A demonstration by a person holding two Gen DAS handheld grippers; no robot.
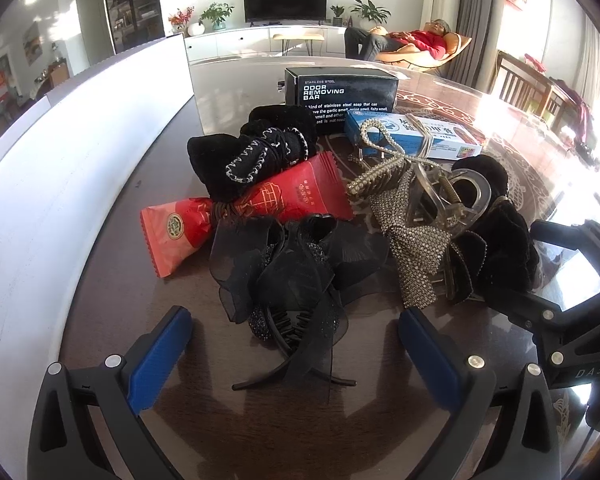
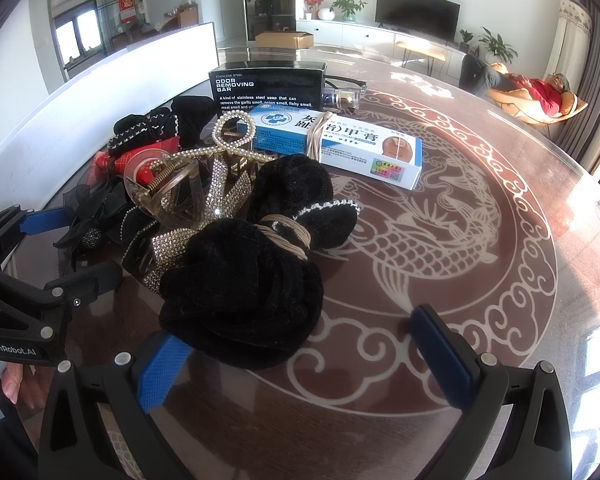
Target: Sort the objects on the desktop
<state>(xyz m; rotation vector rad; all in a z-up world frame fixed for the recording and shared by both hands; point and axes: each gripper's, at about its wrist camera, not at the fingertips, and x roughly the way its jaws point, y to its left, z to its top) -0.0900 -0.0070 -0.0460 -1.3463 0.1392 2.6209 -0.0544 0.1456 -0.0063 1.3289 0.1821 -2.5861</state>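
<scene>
A heap of items lies on the glass-topped table (image 2: pixel 460 300). My left gripper (image 1: pixel 295 316) stands open, and a black gauze bow hair clip (image 1: pixel 284 276) lies between its blue pads without touching them. Behind the clip are a red sachet (image 1: pixel 256 200), a chain-trimmed black velvet bow (image 1: pixel 252 152), a rhinestone bow (image 1: pixel 414 256) and a clear claw clip (image 1: pixel 456 200). My right gripper (image 2: pixel 300 332) is open too. A black velvet bow (image 2: pixel 244 296) rests against its left finger. Further back sit a pearl clip (image 2: pixel 230 136), a blue-white cream box (image 2: pixel 340 148) and a black soap-bar box (image 2: pixel 268 88).
A white panel (image 1: pixel 80 152) runs along the table's left side. The table's right half carries a dragon pattern (image 2: pixel 440 232). A small clear bottle (image 2: pixel 346 98) stands behind the black box. A person (image 1: pixel 404 40) reclines in a chair far off.
</scene>
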